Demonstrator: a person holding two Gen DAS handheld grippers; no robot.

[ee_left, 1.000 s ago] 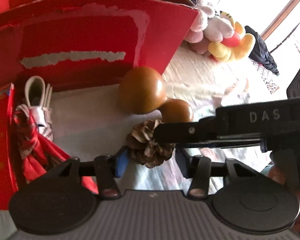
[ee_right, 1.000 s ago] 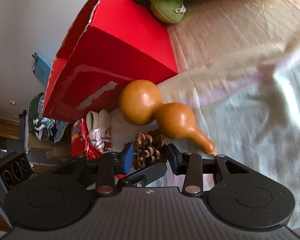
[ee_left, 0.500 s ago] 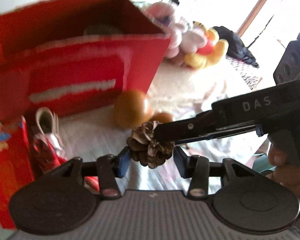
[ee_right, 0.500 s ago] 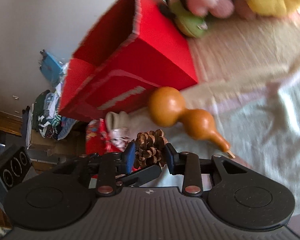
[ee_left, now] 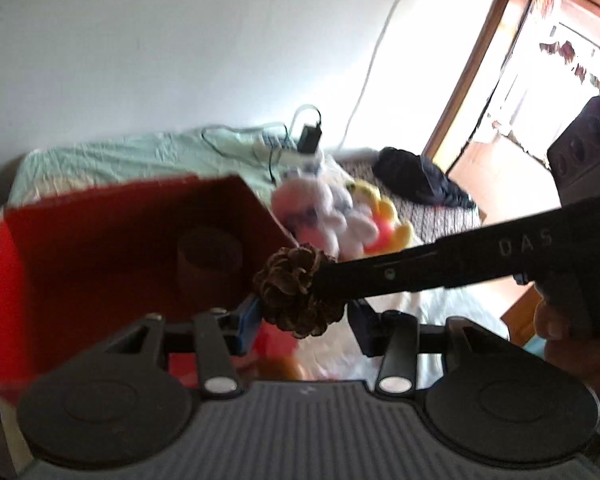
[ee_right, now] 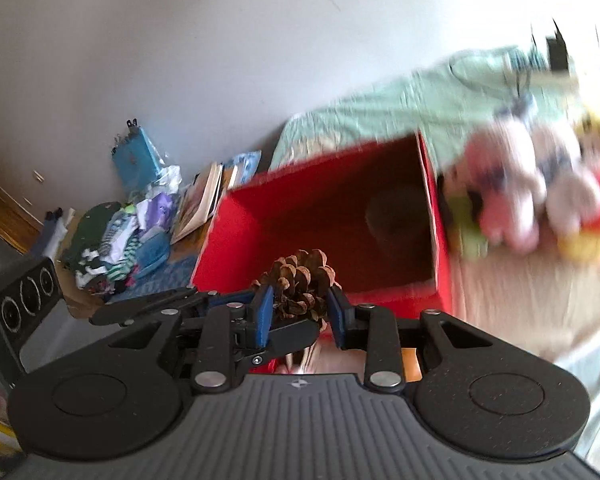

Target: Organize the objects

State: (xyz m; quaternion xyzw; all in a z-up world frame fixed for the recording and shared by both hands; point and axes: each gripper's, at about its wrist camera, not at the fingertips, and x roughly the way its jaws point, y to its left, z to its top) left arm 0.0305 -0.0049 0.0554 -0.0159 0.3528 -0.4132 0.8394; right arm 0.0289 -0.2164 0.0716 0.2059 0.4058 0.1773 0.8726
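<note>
Right wrist: gripper (ee_right: pixel 298 312) raised pinecone (ee_right: pixel 300 284) above box (ee_right: pixel 328 216).

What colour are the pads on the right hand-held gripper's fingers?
Blue pads, clearest in the right wrist view.

1. The pine cone (ee_right: pixel 302 285) looked woody, with rough scales.
2. The red box (ee_right: pixel 442 240) looked like matt cardboard.
3. Beside the box, the toys (ee_left: pixel 332 216) were soft plush.
4. The gripper (ee_right: pixel 299 314) bodies were matt black plastic, ribbed.
</note>
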